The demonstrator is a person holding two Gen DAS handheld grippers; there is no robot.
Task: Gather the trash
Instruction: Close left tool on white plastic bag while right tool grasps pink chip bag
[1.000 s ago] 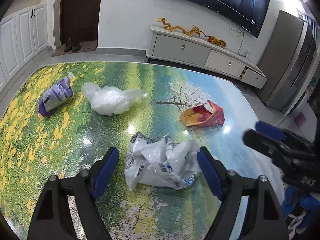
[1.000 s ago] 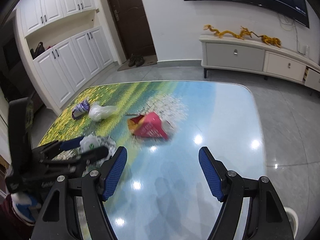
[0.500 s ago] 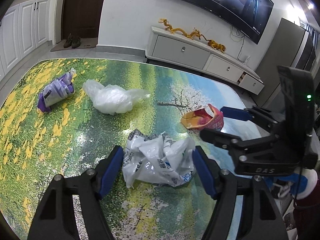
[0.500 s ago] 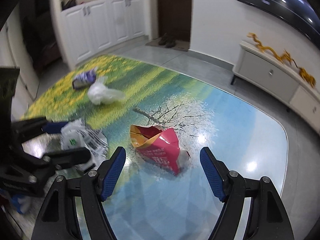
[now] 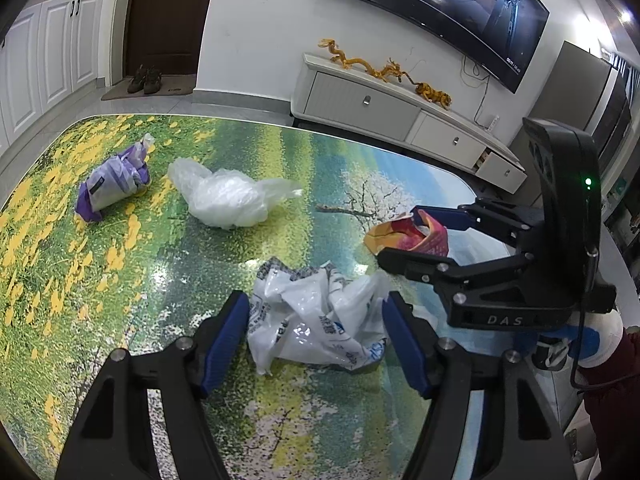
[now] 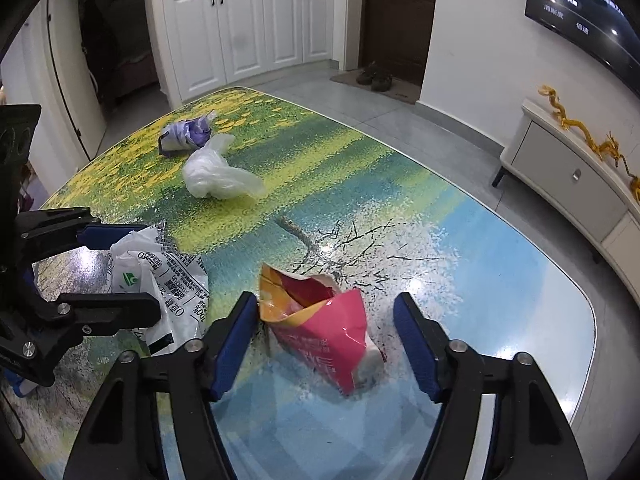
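Four pieces of trash lie on the table [image 5: 120,280], none lifted yet, and no bin shows in either view. So collecting is, by my reading, only at its first grasps, with all four pieces left to gather.

Farthest ahead and to the left of the left tool [image 5: 316,344] sits a purple wrapper [image 5: 114,184], twisted into a short roll of glossy film. Just to its right, close beside it, a clear plastic bag [image 5: 228,198] lies bunched into a soft, cloudy mound with one thin tail trailing rightward.

Between the left tool's blue pads is a white printed bag [image 5: 316,320], thin crinkly plastic, crumpled and faintly see-through. The jaws have just been closing and stand about half open. The pads flank the bag closely, the right one seemingly brushing it, but no squeeze shows, so it is not yet held.

To the right, the right tool [image 6: 326,344] straddles a red snack bag [image 6: 320,320], a stiff foil pouch, torn open at the top with an orange lining, creased and lying on its side. Its jaws have likewise been closing; the left pad meets the pouch's edge while the right pad stands clear, so nothing is gripped.

The table is glossy, printed with a flowering meadow and a tree.
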